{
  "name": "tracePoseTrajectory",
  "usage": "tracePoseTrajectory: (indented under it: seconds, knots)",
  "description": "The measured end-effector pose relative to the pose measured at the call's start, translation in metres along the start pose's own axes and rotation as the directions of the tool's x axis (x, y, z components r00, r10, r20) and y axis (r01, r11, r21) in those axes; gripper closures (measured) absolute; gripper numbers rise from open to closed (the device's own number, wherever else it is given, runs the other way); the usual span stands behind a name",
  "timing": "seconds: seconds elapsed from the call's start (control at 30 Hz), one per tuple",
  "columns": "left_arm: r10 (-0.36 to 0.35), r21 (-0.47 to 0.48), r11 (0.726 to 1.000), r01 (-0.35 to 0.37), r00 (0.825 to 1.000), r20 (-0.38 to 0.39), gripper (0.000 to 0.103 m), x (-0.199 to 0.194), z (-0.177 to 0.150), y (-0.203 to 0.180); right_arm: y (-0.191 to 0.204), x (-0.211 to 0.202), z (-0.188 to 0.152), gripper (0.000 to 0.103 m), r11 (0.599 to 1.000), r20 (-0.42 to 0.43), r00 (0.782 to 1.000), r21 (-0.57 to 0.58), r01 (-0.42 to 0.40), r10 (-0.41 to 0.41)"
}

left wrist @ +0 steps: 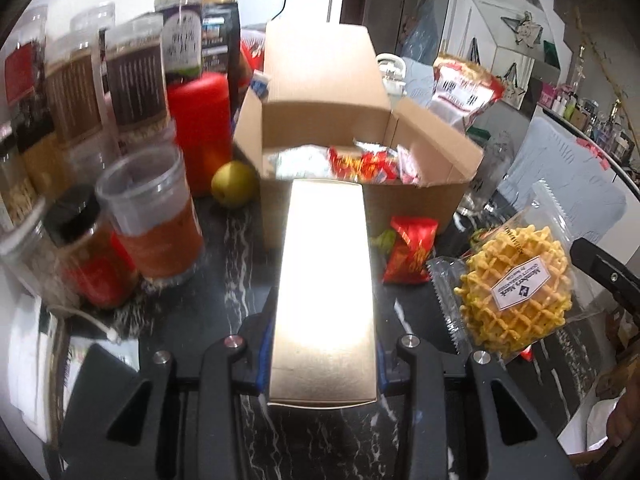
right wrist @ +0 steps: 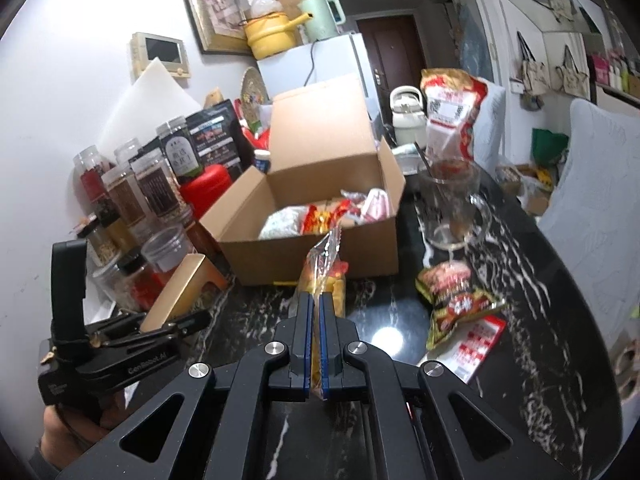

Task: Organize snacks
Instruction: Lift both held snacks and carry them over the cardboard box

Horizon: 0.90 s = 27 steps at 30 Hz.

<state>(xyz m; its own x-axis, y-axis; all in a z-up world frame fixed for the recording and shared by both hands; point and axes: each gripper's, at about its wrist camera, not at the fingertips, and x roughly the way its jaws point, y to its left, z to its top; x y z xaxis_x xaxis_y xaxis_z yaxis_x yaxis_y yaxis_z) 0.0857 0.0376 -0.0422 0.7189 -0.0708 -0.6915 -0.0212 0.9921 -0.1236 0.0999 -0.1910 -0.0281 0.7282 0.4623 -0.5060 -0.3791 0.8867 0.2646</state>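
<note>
The left gripper (left wrist: 324, 360) was clamped on the near end of a gold box (left wrist: 326, 280), w/ the blue pads pressing both long sides, and the box pointed toward the open cardboard box (left wrist: 416, 204) ahead. The right gripper (right wrist: 316, 344) was pressed together on the edge of a clear waffle packet (right wrist: 324, 276), pinching only the thin wrapper, so the packet stood out in front of the jaws. Both items were off the dark marble table (right wrist: 520, 280) and near the carton, which already held several snack bags. A red snack packet (left wrist: 410, 254) and a brown-red snack bag (right wrist: 460, 296) lay loose on the table.

Risks, as a judgement: the gold box was held only at one end, so its weight could tip it down or it could slip from the pads. The wrapper could slide out or tear. The 2 grippers were close, approx. side by side, and could bump at the carton. The jars (left wrist: 156, 216) at the left were near and could be knocked.
</note>
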Motion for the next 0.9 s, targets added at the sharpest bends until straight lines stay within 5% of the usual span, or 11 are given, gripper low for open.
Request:
tracePoseTrajectory:
  seconds: [0.47,0.9]
  knots:
    - [-0.027,0.045,0.999,0.023,0.994,0.104,0.066,-0.004,0.073,-0.01,0.016,0.002,0.066,0.1,0.995,0.109,0.994,-0.104,-0.012,0.024]
    - [-0.039,0.056,0.998,0.031,0.987,0.157,0.066,0.03,0.144,-0.003,0.017,0.051,0.133,0.1,0.985,0.157,0.988,-0.173,0.018,0.009]
